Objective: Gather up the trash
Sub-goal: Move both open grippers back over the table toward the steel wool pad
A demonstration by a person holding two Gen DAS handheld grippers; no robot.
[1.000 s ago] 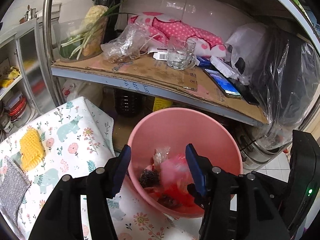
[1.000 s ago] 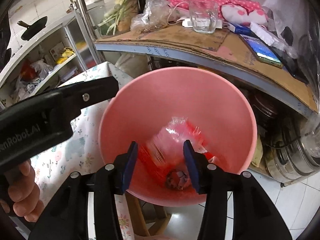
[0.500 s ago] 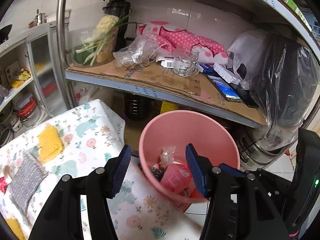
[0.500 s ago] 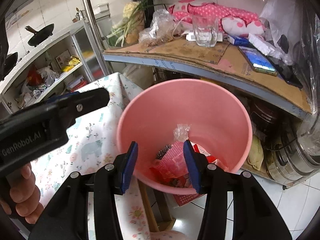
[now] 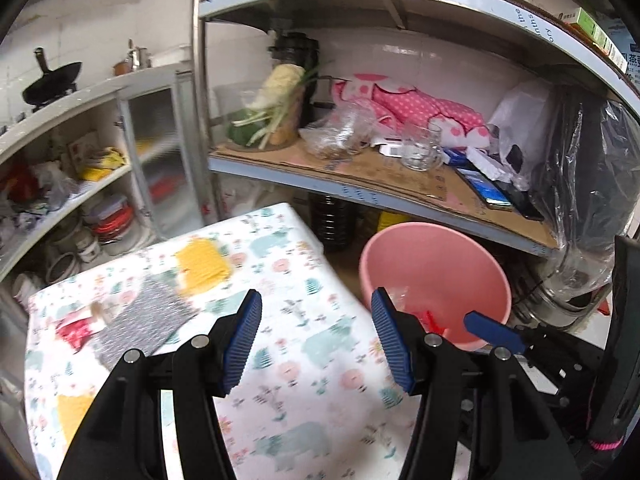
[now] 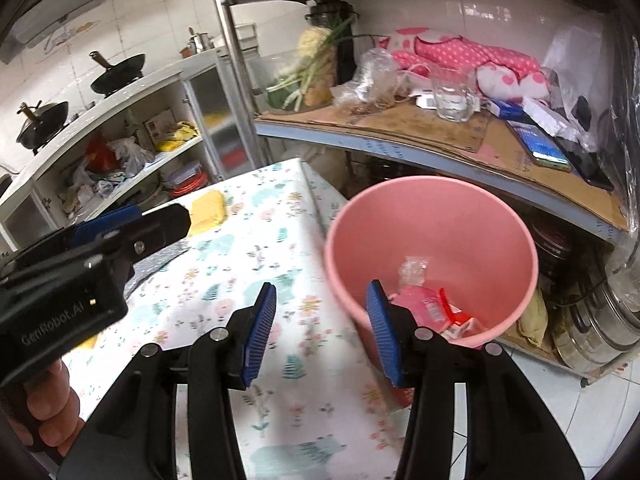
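A pink bin (image 5: 432,256) stands on the floor just off the table's right edge. In it lie a pink-red wrapper (image 6: 424,304) and a scrap of clear plastic (image 6: 414,270). My left gripper (image 5: 316,320) hangs open over the floral tablecloth (image 5: 304,360) with nothing between its blue pads. My right gripper (image 6: 320,304) is open and empty too, over the table edge beside the bin (image 6: 432,220). On the table's left part lie a red wrapper (image 5: 76,330), a grey scouring cloth (image 5: 144,320) and a yellow sponge (image 5: 202,266).
Behind the bin a metal shelf (image 5: 360,196) lined with cardboard carries a glass mug (image 5: 420,152), plastic bags, vegetables and a phone (image 5: 486,192). Steel pots (image 6: 600,320) sit low at the right. A cabinet (image 5: 100,184) full of dishes stands at the left.
Both grippers have pulled back and up from over the bin toward the table, so the tablecloth now fills the lower view. The wrapper has settled in the bin. Both jaws stayed equally wide.
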